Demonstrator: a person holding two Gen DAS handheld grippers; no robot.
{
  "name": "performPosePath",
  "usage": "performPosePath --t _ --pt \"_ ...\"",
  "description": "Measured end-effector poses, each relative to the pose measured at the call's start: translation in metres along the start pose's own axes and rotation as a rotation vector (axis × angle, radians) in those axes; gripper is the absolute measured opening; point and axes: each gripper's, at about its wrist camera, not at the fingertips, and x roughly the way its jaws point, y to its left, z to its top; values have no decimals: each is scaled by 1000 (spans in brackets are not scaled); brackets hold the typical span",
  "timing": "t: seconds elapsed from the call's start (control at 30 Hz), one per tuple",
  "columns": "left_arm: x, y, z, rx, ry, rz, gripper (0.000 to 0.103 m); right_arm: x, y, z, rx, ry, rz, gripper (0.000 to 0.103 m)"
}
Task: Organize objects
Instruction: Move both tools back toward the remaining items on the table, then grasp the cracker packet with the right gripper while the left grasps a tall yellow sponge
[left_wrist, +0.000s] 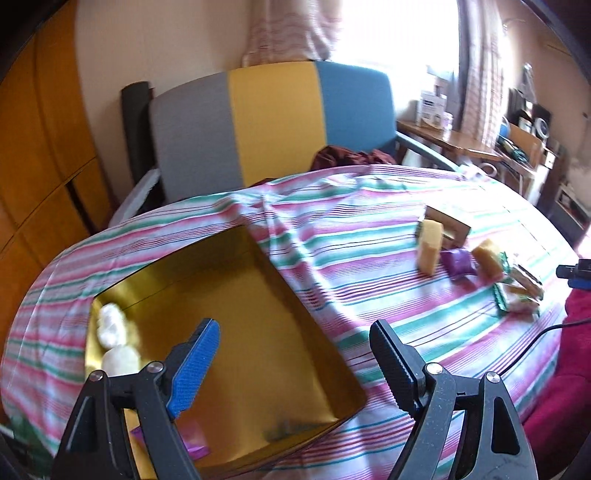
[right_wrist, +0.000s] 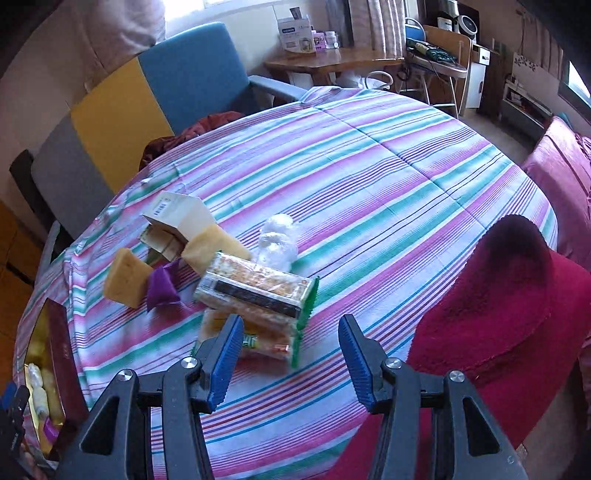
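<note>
Both tools gape, nothing held: left tool (left_wrist: 291, 363) over the gold tray (left_wrist: 258, 295), right tool (right_wrist: 288, 360) just short of the cracker packs (right_wrist: 255, 286). Light, crinkly, brittle contents; you should pinch across the narrow sides, gently.

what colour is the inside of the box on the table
Shiny gold; the box shows best in the left wrist view.

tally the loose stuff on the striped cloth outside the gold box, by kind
yellow sponge blocks: 2
purple packet: 1
green-edged snack packs: 2
cardboard carton: 1
clear plastic wrap: 1
total: 7
</note>
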Motion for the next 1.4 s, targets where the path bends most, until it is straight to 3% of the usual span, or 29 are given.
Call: performPosePath --t 0.37,0.53,0.8,0.9,1.03,1.2,1.4 --pt "16 -40 0 71 52 -63 84 46 53 26 -450 136 44 66" --pt "24 -45 -1 74 74 -68 84 74 65 33 -599 218 15 71" --pt "37 -53 2 82 108 -84 84 101 58 39 -635 304 -3 72" --pt "40 -59 4 90 112 -94 84 100 56 36 -643 303 -18 55" --pt "46 -67 14 90 112 -115 84 90 55 32 -660 278 -34 47" --pt "60 -80 35 83 110 -144 84 68 50 28 -617 222 -5 47" --pt "94 -107 56 117 130 -168 82 42 45 34 -487 118 112 47"
